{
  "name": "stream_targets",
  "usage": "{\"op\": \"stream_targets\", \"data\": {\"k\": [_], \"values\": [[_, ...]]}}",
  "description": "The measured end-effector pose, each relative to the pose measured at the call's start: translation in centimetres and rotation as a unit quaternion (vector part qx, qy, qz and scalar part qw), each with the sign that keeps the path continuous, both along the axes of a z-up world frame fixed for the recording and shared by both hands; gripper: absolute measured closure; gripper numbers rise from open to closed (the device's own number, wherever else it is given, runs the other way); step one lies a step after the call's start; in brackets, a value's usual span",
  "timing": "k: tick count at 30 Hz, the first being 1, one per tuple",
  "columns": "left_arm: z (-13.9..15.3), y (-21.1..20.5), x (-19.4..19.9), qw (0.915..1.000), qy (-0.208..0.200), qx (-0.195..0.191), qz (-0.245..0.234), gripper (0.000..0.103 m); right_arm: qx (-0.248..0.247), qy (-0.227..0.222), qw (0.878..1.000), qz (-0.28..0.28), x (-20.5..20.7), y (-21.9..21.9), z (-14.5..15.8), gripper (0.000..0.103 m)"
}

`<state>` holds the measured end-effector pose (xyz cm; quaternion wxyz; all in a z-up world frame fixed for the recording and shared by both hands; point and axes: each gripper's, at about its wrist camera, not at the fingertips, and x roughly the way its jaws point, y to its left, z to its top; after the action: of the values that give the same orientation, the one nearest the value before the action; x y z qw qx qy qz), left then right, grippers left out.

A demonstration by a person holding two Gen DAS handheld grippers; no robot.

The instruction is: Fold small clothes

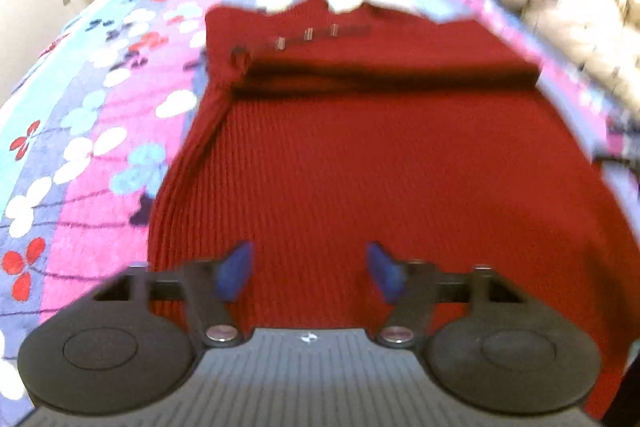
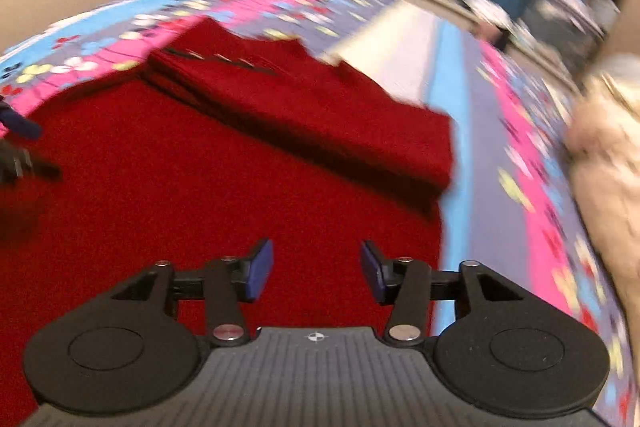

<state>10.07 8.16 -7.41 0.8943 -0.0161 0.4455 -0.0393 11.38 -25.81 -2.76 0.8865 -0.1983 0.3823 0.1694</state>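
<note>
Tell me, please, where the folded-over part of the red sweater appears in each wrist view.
Left wrist view: the folded-over part lies as a band across the upper middle, beyond the open left gripper.
Right wrist view: it runs diagonally from upper left to middle right, beyond the open right gripper.
Shared landmark: the beige fluffy garment at right.

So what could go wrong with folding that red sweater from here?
Both the left gripper and right gripper are open above the red sweater, holding nothing. They may pinch only one knit layer, or snag the floral bedcover at the edge. Lifting could also pull loose the folded band already laid across the top.
</note>
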Motion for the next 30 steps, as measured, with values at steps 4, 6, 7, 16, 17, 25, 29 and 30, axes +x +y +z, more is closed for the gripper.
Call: {"op": "stream_targets", "data": {"k": [4, 6, 7, 16, 17, 25, 29, 30], "values": [[1.6, 0.9, -0.4, 0.9975, -0.044, -0.053, 0.015, 0.081, 0.026, 0.032, 0.996, -0.081, -2.2, -5.1, -2.7, 0.046], [2.2, 1.3, -0.2, 0.9955, -0.058, -0.073, 0.016, 0.081, 0.015, 0.078, 0.989, -0.126, -2.5, -6.4, -4.8, 0.047], [2.5, 1.4, 0.2, 0.9946, -0.062, -0.082, 0.015, 0.081, -0.002, 0.092, 0.986, -0.139, -2.6, -6.6, -5.1, 0.047], [0.5, 5.0, 8.1, 0.9668, -0.053, -0.238, 0.077, 0.073, 0.047, 0.117, 0.983, -0.131, -2.7, -9.1, -6.4, 0.036], [0.0, 5.3, 9.1, 0.9638, -0.048, -0.249, 0.083, 0.065, 0.051, 0.117, 0.983, -0.130, -2.7, -9.3, -6.4, 0.036], [-3.1, 8.4, 14.5, 0.9380, -0.033, -0.308, 0.155, 0.056, 0.055, 0.119, 0.983, -0.129, -2.4, -9.8, -6.7, 0.029], [-3.6, 8.7, 16.2, 0.9408, -0.031, -0.292, 0.170, 0.092, 0.058, 0.119, 0.982, -0.132, -2.0, -9.9, -7.1, 0.025], [-3.1, 8.8, 16.4, 0.9433, -0.039, -0.282, 0.170, 0.092, 0.057, 0.118, 0.982, -0.133, -1.9, -10.0, -7.1, 0.024]]}}
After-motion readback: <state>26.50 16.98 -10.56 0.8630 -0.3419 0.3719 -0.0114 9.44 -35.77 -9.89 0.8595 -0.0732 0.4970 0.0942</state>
